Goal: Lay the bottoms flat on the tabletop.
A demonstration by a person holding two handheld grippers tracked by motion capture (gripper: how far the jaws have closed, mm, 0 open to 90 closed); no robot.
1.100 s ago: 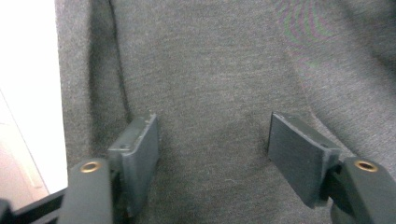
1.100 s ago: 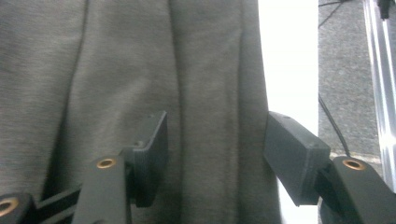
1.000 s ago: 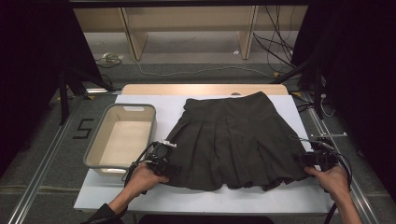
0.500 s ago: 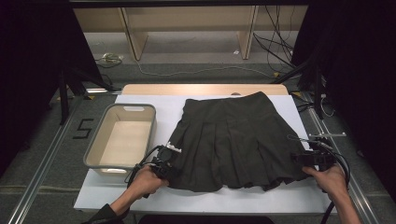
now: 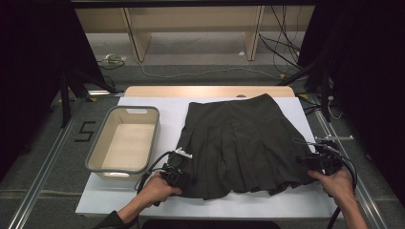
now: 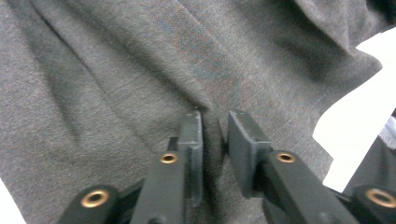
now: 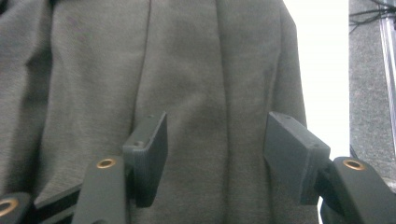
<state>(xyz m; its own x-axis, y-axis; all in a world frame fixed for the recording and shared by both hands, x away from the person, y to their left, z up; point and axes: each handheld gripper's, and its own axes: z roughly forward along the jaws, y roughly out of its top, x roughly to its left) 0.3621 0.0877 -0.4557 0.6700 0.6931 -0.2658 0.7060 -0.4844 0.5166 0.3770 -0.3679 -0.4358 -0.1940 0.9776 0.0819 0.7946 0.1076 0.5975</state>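
White sheeting covers the counter [image 5: 143, 200], with dark curtains at both sides. Spread over its middle and right lies a dark pleated skirt [image 5: 243, 143], hem toward the person. Left of the skirt sits an empty beige tub [image 5: 124, 143]. At the hem's left corner the left gripper [image 6: 215, 126] has just been opening its jaws again; they stand narrowly apart with a fold of cloth between them. The right gripper [image 7: 215, 140] at the hem's right corner holds its jaws wide over flat fabric, gripping nothing.

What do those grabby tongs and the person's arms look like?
Both tongs, left tongs and right tongs, are black, with flat rectangular pads and small brass-coloured rings on the arms. Black cables trail from them. A dark sleeve covers the left forearm.
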